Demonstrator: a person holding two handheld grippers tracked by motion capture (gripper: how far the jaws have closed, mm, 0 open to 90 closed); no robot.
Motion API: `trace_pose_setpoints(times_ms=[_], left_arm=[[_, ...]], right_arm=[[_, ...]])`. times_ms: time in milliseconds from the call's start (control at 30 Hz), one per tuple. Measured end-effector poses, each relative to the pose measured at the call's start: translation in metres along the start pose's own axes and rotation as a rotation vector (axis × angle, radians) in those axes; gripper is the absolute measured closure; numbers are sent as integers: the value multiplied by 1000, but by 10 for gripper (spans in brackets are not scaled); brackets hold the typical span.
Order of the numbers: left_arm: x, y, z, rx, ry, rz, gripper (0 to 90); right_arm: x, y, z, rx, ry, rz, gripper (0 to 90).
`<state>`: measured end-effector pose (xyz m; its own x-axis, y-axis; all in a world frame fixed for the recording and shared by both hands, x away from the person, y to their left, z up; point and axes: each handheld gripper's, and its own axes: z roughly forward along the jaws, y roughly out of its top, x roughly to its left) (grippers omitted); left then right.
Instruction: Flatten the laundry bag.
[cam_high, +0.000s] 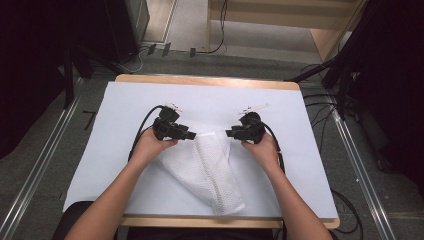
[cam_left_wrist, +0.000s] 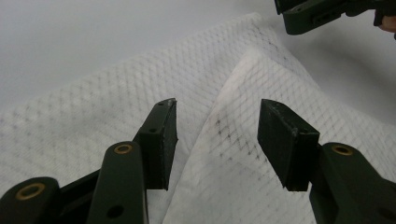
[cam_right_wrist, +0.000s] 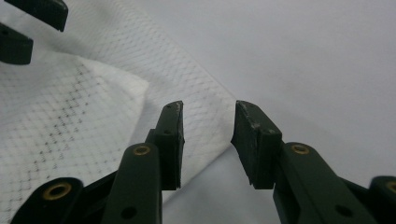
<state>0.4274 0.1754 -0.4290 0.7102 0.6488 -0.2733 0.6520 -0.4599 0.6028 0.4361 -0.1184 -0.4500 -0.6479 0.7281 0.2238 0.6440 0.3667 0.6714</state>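
Note:
A white waffle-textured cloth (cam_high: 210, 170) lies folded on the white-covered table (cam_high: 125, 100), running from the middle toward the front edge. My left gripper (cam_high: 192, 135) is at the cloth's far left corner and points right. Its jaws stand apart over a folded flap (cam_left_wrist: 261, 79), and the pads (cam_left_wrist: 170, 135) press on nothing. My right gripper (cam_high: 229, 133) faces it from the right. It is open too (cam_right_wrist: 208, 103), with the cloth's hemmed edge (cam_right_wrist: 205, 107) lying below the gap between its jaws. Each gripper view shows the other gripper's tips at the top: the right gripper (cam_left_wrist: 317, 14) and the left gripper (cam_right_wrist: 28, 23).
The table's wooden edge (cam_high: 210, 80) shows at the back and front. Metal rails (cam_high: 45, 160) run along the floor on both sides. Cables (cam_high: 325, 105) lie at the right, and dark stands (cam_high: 350, 65) rise at both back corners. White table surface stretches left and right of the cloth.

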Motion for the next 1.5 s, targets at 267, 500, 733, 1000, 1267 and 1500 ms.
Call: trace_pose_setpoints(times_ms=[267, 500, 733, 1000, 1267, 1500], left_arm=[[-1, -2, 22, 36, -22, 36, 482], [-3, -6, 31, 41, -22, 43, 511], [-7, -8, 31, 68, -34, 47, 724], [-7, -8, 30, 84, -35, 7, 872], [-6, -6, 14, 27, -59, -3, 876], [-7, -5, -2, -24, -81, -2, 876]], right_arm=[[-8, -5, 12, 36, -33, 33, 614], [-5, -4, 20, 20, -35, 28, 610], [3, -5, 22, 24, -63, -2, 689], [4, -7, 23, 11, -107, -9, 872], [-4, -6, 20, 25, -49, 54, 898], [-15, -7, 14, 26, -62, 80, 896]])
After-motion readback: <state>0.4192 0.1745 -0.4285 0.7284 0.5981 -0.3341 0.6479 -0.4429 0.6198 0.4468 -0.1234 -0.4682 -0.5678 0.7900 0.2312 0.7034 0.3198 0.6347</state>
